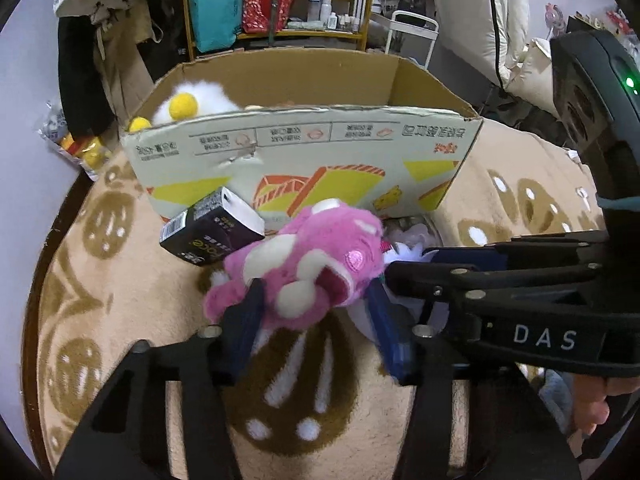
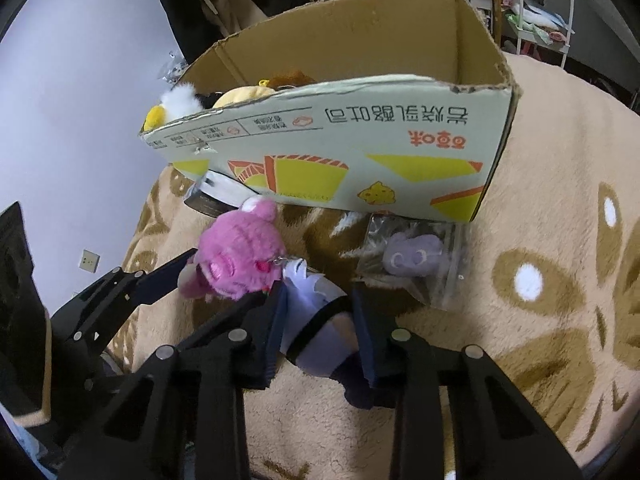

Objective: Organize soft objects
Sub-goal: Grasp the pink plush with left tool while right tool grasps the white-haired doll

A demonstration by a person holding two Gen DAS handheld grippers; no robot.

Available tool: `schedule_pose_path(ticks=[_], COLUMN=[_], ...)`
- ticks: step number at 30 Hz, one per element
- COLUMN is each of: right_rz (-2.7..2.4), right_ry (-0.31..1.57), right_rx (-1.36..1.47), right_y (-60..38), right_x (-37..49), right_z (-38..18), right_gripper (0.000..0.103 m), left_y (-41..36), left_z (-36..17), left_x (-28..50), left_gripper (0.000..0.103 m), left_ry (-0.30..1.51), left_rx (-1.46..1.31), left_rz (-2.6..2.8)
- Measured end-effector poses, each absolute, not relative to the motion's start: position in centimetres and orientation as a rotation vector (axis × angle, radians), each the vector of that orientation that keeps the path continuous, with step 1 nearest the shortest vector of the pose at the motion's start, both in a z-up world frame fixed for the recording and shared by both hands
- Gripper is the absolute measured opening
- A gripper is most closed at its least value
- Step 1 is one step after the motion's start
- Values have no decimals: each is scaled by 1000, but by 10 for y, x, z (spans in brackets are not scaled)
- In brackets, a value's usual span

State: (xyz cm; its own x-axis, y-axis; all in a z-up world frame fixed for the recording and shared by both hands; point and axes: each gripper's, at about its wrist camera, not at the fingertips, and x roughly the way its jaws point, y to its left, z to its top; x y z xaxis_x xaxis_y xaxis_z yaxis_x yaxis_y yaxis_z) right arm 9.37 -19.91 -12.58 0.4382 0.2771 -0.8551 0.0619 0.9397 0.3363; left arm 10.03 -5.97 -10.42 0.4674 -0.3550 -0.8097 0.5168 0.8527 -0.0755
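Left fingers (image 1: 248,312) clamped on pink plush (image 1: 308,264), right fingers (image 2: 276,320) gripping pale doll (image 2: 320,320) (both toys touching), box (image 1: 304,148) just behind

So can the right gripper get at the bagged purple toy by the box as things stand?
Probably not yet: the right gripper is shut on a white and purple doll. The bagged purple toy lies uncovered on the blanket just ahead, beside the box.
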Motion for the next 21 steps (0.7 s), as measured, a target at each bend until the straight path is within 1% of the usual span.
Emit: schedule_pose_path(ticks=[1, 4, 13, 21], right_rz=[139, 134, 84, 68], right_ry=[1112, 1093, 1014, 981], right_rx=[345, 354, 349, 321], right_y=[-200, -204, -218, -218], right_x=[94, 94, 91, 91], right_z=[-126, -122, -108, -98], right_gripper=[33, 32, 32, 31], left_y=[-58, -51, -45, -40], left_z=[-104, -102, -97, -96], left_x=[102, 105, 103, 102], left_gripper=[45, 44, 43, 39], left_ry=[949, 962, 947, 958], left_rx=[173, 126, 108, 98], left_rz=[-541, -547, -542, -534])
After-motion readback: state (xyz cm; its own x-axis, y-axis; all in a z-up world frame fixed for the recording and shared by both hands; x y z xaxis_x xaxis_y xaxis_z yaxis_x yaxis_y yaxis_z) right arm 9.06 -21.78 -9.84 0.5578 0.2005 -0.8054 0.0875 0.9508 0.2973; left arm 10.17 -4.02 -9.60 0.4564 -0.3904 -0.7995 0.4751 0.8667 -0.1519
